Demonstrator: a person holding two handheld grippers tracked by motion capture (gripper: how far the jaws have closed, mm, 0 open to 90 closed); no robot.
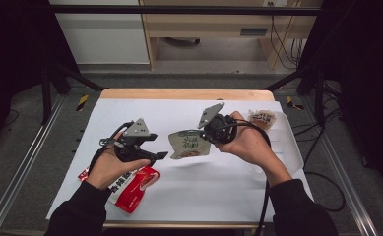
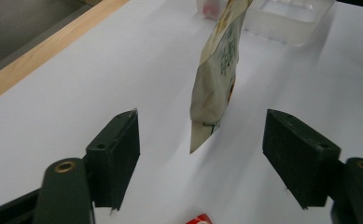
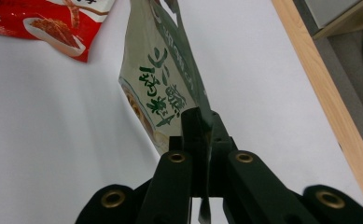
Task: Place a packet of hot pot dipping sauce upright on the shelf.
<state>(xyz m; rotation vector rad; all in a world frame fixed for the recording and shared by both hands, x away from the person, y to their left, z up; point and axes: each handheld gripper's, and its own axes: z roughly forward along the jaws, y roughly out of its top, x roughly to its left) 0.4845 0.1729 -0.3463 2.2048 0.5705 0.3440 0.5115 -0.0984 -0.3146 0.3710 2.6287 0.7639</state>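
Held pouch: a flat, pale beige-green snack pouch (image 1: 189, 144) with dark green script and a picture of food near one end; it hangs in the air above the worktop, between the two grippers, its face turned up toward the high camera.
Pouch edge-on: in the left gripper view the pouch (image 2: 216, 70) hangs thin and upright, its lower corner pointing down between the jaws without touching either.
Pouch close up: in the right gripper view the pouch (image 3: 163, 88) runs away from the jaws, with the green lettering along its length.
Right gripper: the right gripper (image 1: 206, 133) is clamped tight on one edge of the pouch, pads (image 3: 195, 128) pressed together with the film between them.
Left gripper: the left gripper (image 1: 162, 155) has its jaws spread wide, holding nothing; it sits just beside the pouch's free end.
Red packet: a red and white snack packet (image 1: 132, 186) lies flat on the worktop, near the pouch, on the person's side and partly under the left hand (image 1: 111, 167).
Brown packet: a small brown packet (image 1: 262, 118) lies beyond the right hand (image 1: 248, 142), on the far side of the pouch.
Clear tray: a clear plastic tray (image 2: 289, 18) stands behind the pouch in the left gripper view.
Surface: a white sheet covers the worktop (image 1: 213, 189), with a pale wooden edge (image 1: 179, 94) along the far side.
Room: grey floor, black frame legs, light wooden furniture and loose cables beyond the worktop.
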